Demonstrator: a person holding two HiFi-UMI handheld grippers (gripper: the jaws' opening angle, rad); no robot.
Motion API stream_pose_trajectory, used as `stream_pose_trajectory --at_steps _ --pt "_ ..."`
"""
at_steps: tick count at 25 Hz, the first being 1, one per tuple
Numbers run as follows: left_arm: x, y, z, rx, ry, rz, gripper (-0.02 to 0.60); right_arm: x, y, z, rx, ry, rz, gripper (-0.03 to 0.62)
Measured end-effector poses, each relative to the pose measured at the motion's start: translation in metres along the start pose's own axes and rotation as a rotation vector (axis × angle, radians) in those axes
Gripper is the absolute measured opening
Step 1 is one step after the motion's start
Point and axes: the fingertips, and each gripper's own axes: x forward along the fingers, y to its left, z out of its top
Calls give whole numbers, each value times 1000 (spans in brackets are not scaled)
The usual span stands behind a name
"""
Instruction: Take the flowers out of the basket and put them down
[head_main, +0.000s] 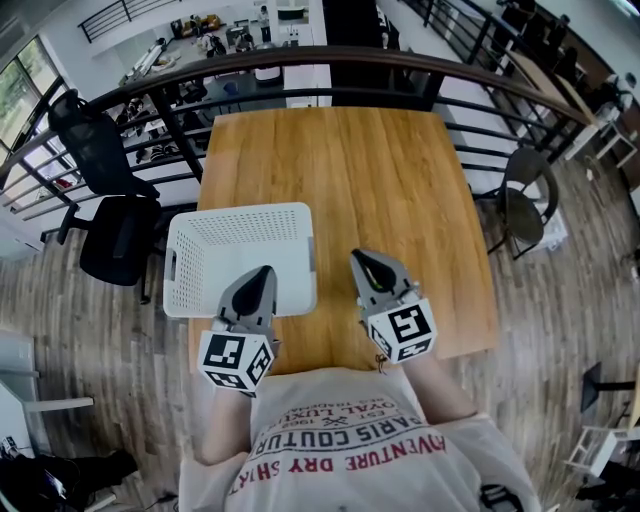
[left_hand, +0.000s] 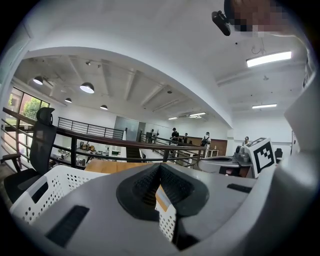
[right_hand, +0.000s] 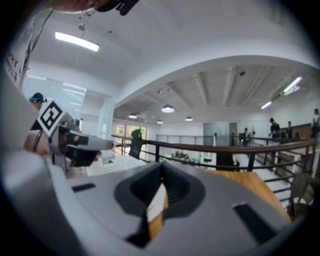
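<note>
Head view looks steeply down at a wooden table (head_main: 340, 170) pushed up against a dark railing (head_main: 330, 60), with a white perforated basket (head_main: 180, 270) sitting on the table's near left part, hanging a bit over the left edge. What shows of the basket's inside is just plain white mesh floor and walls. The left gripper (head_main: 262, 272) hovers over the basket's near right corner, tips pointing away from the person, and the right gripper (head_main: 358, 258) hangs just beside it over bare wood near the table's front edge, clear of the basket. In the left gripper view the jaws come together at the tips (left_hand: 160, 167) with nothing pinched between them, and the basket's holed wall (left_hand: 50, 187) sits low on the left. The right gripper view is the same deal: jaws (right_hand: 161, 167) fully closed and empty, tabletop behind them, basket (right_hand: 107, 167) off to the left. A black office chair (head_main: 110, 210) stands on the floor left of the table.
</note>
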Motion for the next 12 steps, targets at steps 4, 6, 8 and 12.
stream_pose_trajectory --at_steps 4,6,8,12 --pt "1 0 0 -13 -7 -7 26 3 6 0 -5 11 16 29" --pt "2 1 -1 -17 -6 -6 26 4 7 0 -4 10 18 29" --pt "3 1 -2 -15 -2 -7 26 4 8 1 -6 3 19 29" --pt "6 0 -2 -6 11 -14 26 3 9 3 -4 5 18 29"
